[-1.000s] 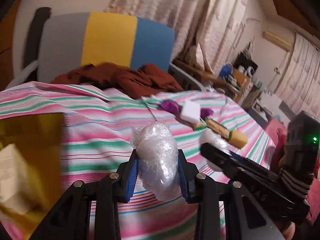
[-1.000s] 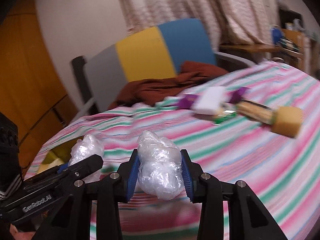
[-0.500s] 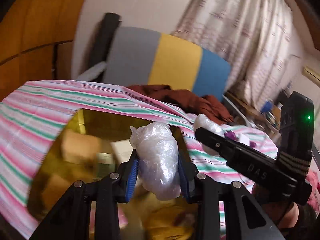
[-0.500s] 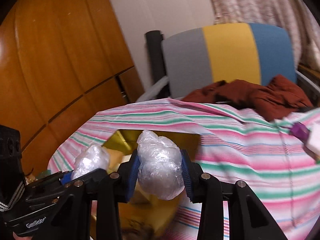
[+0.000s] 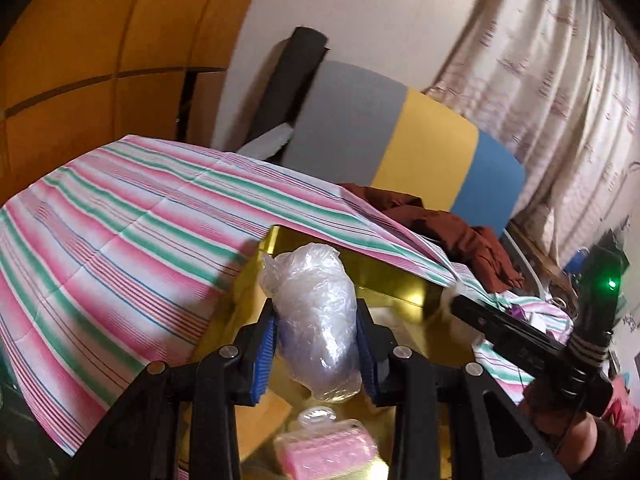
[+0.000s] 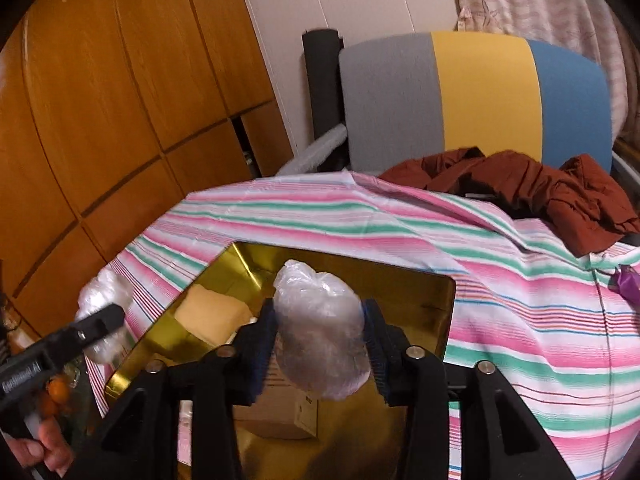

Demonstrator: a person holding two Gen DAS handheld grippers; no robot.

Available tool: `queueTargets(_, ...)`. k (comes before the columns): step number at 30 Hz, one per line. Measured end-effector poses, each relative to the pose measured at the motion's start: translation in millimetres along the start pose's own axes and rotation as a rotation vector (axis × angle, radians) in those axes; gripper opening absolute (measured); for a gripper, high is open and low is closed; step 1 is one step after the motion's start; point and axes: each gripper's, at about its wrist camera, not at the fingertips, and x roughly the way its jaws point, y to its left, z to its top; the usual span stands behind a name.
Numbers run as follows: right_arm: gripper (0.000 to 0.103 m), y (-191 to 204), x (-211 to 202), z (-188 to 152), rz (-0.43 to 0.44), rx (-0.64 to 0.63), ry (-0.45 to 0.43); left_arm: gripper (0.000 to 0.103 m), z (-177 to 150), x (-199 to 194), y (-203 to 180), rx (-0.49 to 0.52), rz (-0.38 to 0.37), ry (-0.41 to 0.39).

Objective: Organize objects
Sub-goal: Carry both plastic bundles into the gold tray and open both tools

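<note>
My left gripper (image 5: pixel 316 354) is shut on a clear plastic-wrapped bundle (image 5: pixel 314 312) and holds it over a shiny gold box (image 5: pixel 384 280) that sits on the striped cloth. My right gripper (image 6: pixel 320 342) is shut on a second plastic-wrapped bundle (image 6: pixel 320 328), also above the gold box (image 6: pixel 400 276). Inside the box lie a cardboard carton (image 6: pixel 276 408), a tan block (image 6: pixel 212 312) and a pink pack (image 5: pixel 320 454). The right gripper (image 5: pixel 520 344) shows at the right of the left wrist view; the left gripper (image 6: pixel 92 320) shows at the left of the right wrist view.
A pink, green and white striped cloth (image 6: pixel 520 280) covers the table. A grey, yellow and blue chair back (image 6: pixel 480 92) stands behind it with a rust-red garment (image 6: pixel 560 196) on it. Wooden cabinets (image 6: pixel 100 100) are at the left. A purple item (image 6: pixel 626 280) lies at the right.
Both grippers have swung left from the table's right side, with their bundles still held, and now hang over the gold box. The box's contents have come into view.
</note>
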Motion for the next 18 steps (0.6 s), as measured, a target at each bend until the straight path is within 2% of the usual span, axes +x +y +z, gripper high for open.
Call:
queueTargets(2,0.075,-1.7,-5.8,-0.2,-0.001,0.03,-0.024,0.036,0.4,-1.3,7.7,-0.007,0.014,-0.002)
queueTargets(4,0.082,-2.6,-18.5,-1.5,-0.006,0.043,-0.075,0.036,1.1,-1.2,14.9,-0.023,0.024,-0.003)
queueTargets(10,0.083,-6.0,-41.1,-9.2,0.008,0.046,-0.106,0.035,2.4,9.0,28.1,-0.066,0.034,0.025)
queueTargets(15,0.086,-19.5,-49.8,-16.0,0.015,0.112,-0.101,0.036,-1.6,21.2,12.0,-0.015,-0.003,0.07)
queueTargets(16,0.087,-22.2,-51.4,-17.8,0.009,0.119,-0.103,0.039,-4.3,27.3,6.3,0.004,-0.01,0.099)
queueTargets(17,0.087,-26.0,-53.4,-19.2,0.003,0.127,-0.105,0.042,-6.0,31.5,2.0,0.02,0.008,0.116)
queueTargets(18,0.087,-30.4,-55.9,-20.9,-0.002,0.137,-0.106,0.05,-8.5,34.8,-1.6,0.033,0.047,0.126)
